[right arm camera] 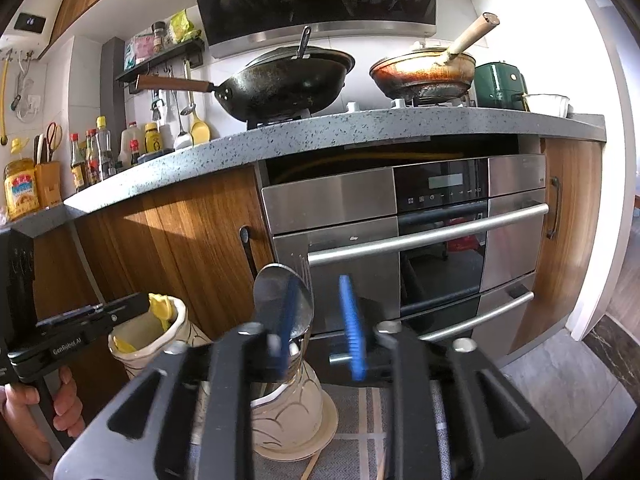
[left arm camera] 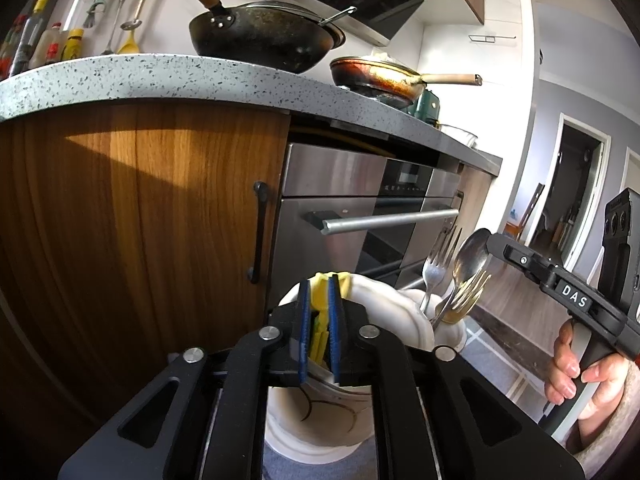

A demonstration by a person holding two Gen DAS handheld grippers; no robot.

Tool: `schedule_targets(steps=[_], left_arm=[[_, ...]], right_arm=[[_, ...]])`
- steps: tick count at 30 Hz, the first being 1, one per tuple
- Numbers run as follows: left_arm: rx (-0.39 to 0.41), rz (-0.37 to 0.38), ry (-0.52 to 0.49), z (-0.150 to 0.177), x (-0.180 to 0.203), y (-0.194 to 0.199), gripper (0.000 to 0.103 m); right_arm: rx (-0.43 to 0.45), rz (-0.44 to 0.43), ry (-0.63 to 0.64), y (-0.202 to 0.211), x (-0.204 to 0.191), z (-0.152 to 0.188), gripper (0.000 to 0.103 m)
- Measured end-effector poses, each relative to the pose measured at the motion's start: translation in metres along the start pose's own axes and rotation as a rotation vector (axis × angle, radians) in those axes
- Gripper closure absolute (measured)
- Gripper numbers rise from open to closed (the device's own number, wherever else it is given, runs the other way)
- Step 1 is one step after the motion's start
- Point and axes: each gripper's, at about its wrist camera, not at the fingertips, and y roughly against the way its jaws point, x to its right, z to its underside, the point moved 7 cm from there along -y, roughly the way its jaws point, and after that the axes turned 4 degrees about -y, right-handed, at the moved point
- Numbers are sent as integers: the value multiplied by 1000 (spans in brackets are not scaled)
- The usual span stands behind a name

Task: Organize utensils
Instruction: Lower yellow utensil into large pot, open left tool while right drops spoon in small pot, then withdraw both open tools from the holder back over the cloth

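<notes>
My left gripper point(left arm camera: 319, 300) is shut on a yellow utensil point(left arm camera: 320, 294) that stands in a white ceramic holder point(left arm camera: 384, 308). A second white holder point(left arm camera: 452, 330) beside it holds a silver fork point(left arm camera: 438, 258), a gold fork point(left arm camera: 468, 294) and a silver spoon point(left arm camera: 472, 254). My right gripper point(right arm camera: 320, 320) is open, its fingers apart, with the spoon point(right arm camera: 276, 292) just behind its left finger. In the right wrist view the spoon's holder point(right arm camera: 288, 412) stands on a plate, and the left gripper sits at the yellow utensil's holder point(right arm camera: 148, 332).
A wooden cabinet door point(left arm camera: 140, 208) and a steel oven point(right arm camera: 420, 248) stand close behind. The counter above carries a black wok point(right arm camera: 280, 84), a frying pan point(right arm camera: 424, 74) and bottles point(right arm camera: 96, 156). A grey mat point(right arm camera: 360, 440) lies under the holders.
</notes>
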Motion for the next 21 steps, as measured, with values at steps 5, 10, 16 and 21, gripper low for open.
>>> schedule_targets(steps=[5,10,16,21], left_arm=[[14,6,6,-5,1,5,74],[20,-18,4,-13,0,12,67],[13,-84,-29,-27,5,35,34],[14,-93,-60,-28,19,65,13]], right_arm=[[15,3,-8,5,1,-7,58],[-5,-9,-35,9,1,-12,36],[-54,-28,-82,32,11,-21,7],[-117,17,-84,56,26,-12,6]])
